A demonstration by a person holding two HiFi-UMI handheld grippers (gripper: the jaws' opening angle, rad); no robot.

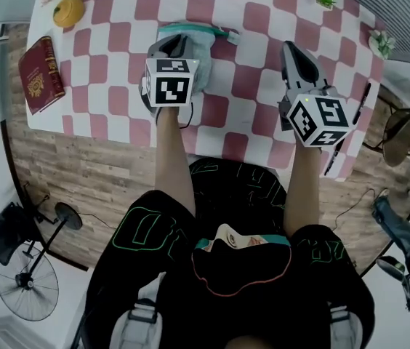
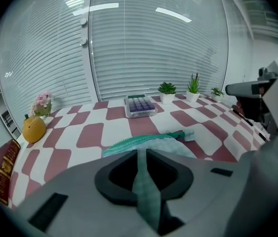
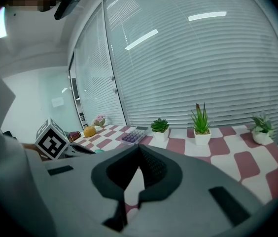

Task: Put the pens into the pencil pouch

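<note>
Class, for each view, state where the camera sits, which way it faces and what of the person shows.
Head view: on the head, looking steeply down at the table; forearms show.
Left gripper view: on the left gripper, facing the blinds over the pencil pouch; jaws show.
Right gripper view: on the right gripper, facing the plants; jaws show.
Shared: both gripper views show the calculator.

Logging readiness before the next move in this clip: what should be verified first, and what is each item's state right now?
1. Hold of left gripper on the pale green fabric pencil pouch: a fold of fabric sits between its pads, ok.
2. Pouch mouth open: cannot tell.
3. Pen in right gripper: jaws shut on nothing, not ok.
4. Pen located: a black pen lies by the right edge of the checkered table, ok.
5. Way from right gripper to that pen: nothing lies between them in the head view, ok.
</note>
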